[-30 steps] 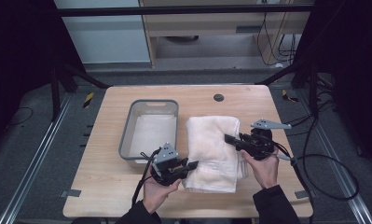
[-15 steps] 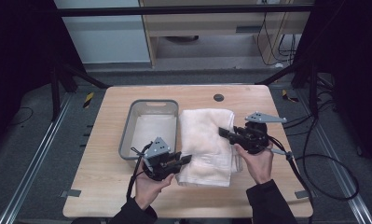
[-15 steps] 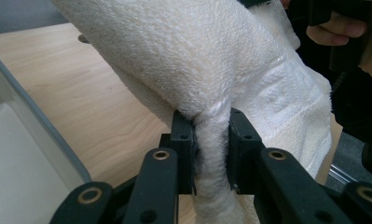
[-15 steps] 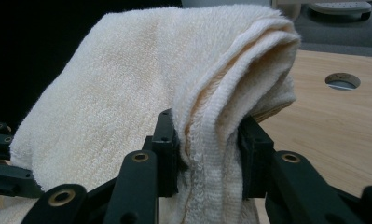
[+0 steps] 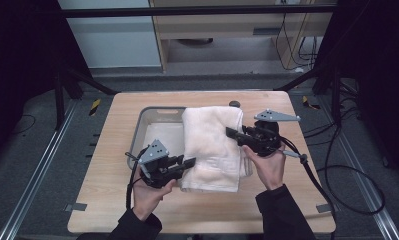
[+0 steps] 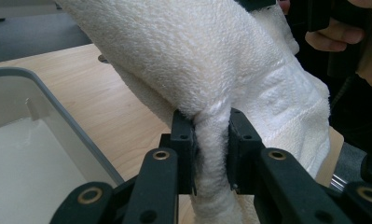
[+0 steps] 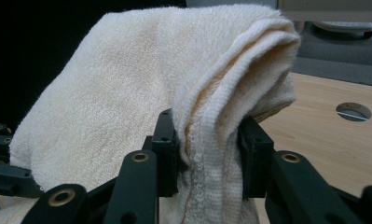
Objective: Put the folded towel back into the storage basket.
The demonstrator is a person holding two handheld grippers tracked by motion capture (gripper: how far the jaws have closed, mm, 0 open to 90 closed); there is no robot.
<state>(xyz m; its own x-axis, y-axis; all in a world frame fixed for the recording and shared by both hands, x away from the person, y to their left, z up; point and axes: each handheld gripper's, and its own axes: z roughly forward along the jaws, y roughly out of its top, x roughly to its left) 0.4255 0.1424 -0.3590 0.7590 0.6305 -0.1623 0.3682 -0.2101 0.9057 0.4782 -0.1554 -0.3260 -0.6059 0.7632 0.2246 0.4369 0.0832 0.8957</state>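
A folded white towel (image 5: 212,145) hangs lifted above the wooden table (image 5: 287,200), between both grippers. My left gripper (image 5: 189,163) is shut on the towel's near left edge; in the left gripper view the jaws pinch a thick fold of the towel (image 6: 211,140). My right gripper (image 5: 232,133) is shut on the towel's right edge; the right gripper view has the towel (image 7: 207,140) bunched between the pads. The towel's far left part overlaps the rim of a grey tray (image 5: 152,116).
The grey tray (image 6: 44,116) stands on the table's left half, with a pale flat bottom. A round hole (image 7: 354,111) sits in the tabletop near the far edge. Black cables trail off the right side. A dark frame surrounds the table.
Both grippers have risen and moved left with the towel between them. The towel now reaches over the tray's right rim.
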